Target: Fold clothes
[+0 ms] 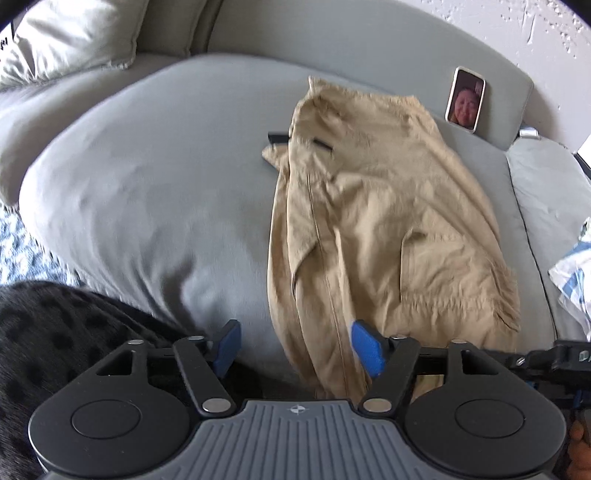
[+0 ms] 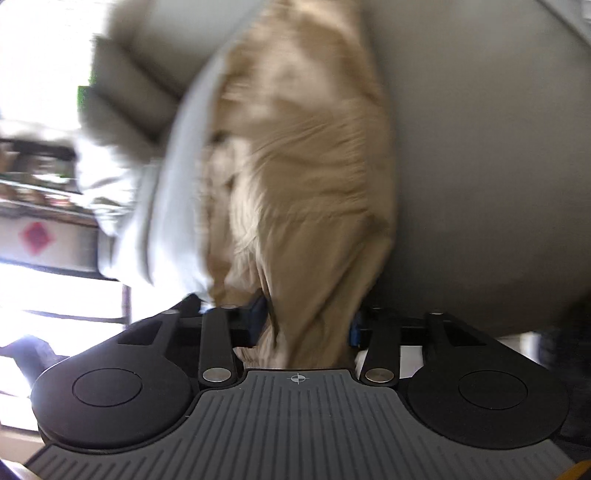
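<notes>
A tan garment (image 1: 373, 206) lies crumpled along the right half of a grey couch cushion (image 1: 147, 192). My left gripper (image 1: 295, 345) is open at its near end, blue pads (image 1: 365, 347) wide apart, and the cloth's near edge runs between them. In the blurred right wrist view, the tan garment (image 2: 306, 206) bunches down between the fingers of my right gripper (image 2: 306, 325), which is shut on it. The right gripper's black body (image 1: 554, 360) shows at the left view's right edge, by the garment's near right corner.
A phone (image 1: 464, 99) with a lit screen leans against the couch back. A small black object (image 1: 277, 138) pokes out from under the garment's far left edge. A pale pillow (image 1: 66, 33) lies far left, blue-white cloth (image 1: 576, 273) at right, black spotted fabric (image 1: 48, 332) near left.
</notes>
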Demonstrator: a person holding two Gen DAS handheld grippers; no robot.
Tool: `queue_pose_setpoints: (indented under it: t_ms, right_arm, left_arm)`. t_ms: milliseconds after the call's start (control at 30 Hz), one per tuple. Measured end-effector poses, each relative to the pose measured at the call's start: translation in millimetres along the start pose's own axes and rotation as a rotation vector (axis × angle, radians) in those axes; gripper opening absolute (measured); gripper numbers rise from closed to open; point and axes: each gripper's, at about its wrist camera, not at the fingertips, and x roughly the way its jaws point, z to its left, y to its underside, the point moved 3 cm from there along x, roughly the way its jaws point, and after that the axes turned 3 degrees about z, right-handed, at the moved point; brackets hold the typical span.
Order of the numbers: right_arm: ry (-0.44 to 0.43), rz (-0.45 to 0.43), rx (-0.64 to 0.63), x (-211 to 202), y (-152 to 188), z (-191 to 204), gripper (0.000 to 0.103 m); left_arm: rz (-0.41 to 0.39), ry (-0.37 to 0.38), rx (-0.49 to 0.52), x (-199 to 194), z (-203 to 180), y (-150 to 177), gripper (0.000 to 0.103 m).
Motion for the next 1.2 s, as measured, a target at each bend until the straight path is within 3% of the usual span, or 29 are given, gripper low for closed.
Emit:
queue_pose_setpoints:
  t_ms: [33, 233, 300, 367, 467, 667, 733, 833, 900, 1000, 1033, 1067, 1100, 1133, 1200]
  right_arm:
    - [0.005, -0.001, -0.005, -3.2, 1.3, -1.4, 0.058]
    - [-0.018, 0.045, -0.039, -10.6, 9.4, -9.2, 0.06]
    - [-0.007, 0.075, -0.102, -3.8, 11.5, -9.1, 0.064]
    - [0.001, 0.106, -0.159, 6.3, 12.2, -6.8, 0.076]
    - [0.009, 0.135, -0.16, 21.5, 10.9, -8.7, 0.077]
    - [-0.047, 0.154, -0.128, 21.9, 5.9, -15.9, 0.076]
    - [-0.085, 0.141, -0.1, 19.5, 1.8, -21.3, 0.076]
    - [-0.119, 0.125, -0.041, 28.6, -2.5, -28.3, 0.075]
    - [-0.129, 0.122, -0.02, 30.7, -2.5, -30.7, 0.075]
    - [-0.133, 0.122, -0.009, 32.1, -3.9, -30.5, 0.075]
    - [-0.136, 0.122, -0.005, 32.9, -4.3, -30.7, 0.075]
    - [-0.14, 0.122, 0.0, 33.8, -4.5, -31.0, 0.075]
    - [-0.144, 0.123, 0.004, 35.1, -4.7, -31.2, 0.075]
    - [-0.15, 0.125, 0.005, 34.8, -4.2, -32.9, 0.075]
    - [-0.162, 0.129, 0.008, 34.1, -2.7, -36.3, 0.075]
  left_arm:
    - [0.017, 0.003, -0.013, 3.5, 2.5, 2.3, 0.07]
    - [0.099, 0.057, -0.077, 32.3, 15.8, 16.5, 0.075]
    - [0.106, 0.074, -0.058, 40.8, 18.2, 20.8, 0.082]
    - [0.112, 0.095, -0.037, 48.0, 19.4, 24.3, 0.085]
    - [0.13, 0.133, -0.044, 53.1, 21.8, 25.8, 0.085]
    - [0.198, 0.323, -0.062, 55.7, 22.9, 30.8, 0.084]
    - [0.214, 0.381, -0.098, 58.9, 26.3, 31.1, 0.083]
    - [0.215, 0.444, -0.244, 73.2, 40.1, 27.4, 0.079]
    - [0.246, 0.505, -0.274, 81.6, 40.9, 29.4, 0.054]
    - [0.255, 0.521, -0.252, 82.7, 36.6, 31.0, 0.051]
    - [0.259, 0.516, -0.246, 83.3, 35.0, 31.1, 0.052]
    - [0.263, 0.511, -0.241, 83.9, 33.4, 31.2, 0.059]
    - [0.277, 0.501, -0.239, 85.5, 31.8, 31.7, 0.074]
    - [0.302, 0.481, -0.239, 88.4, 29.9, 32.9, 0.079]
    - [0.311, 0.476, -0.215, 82.7, 24.6, 34.3, 0.08]
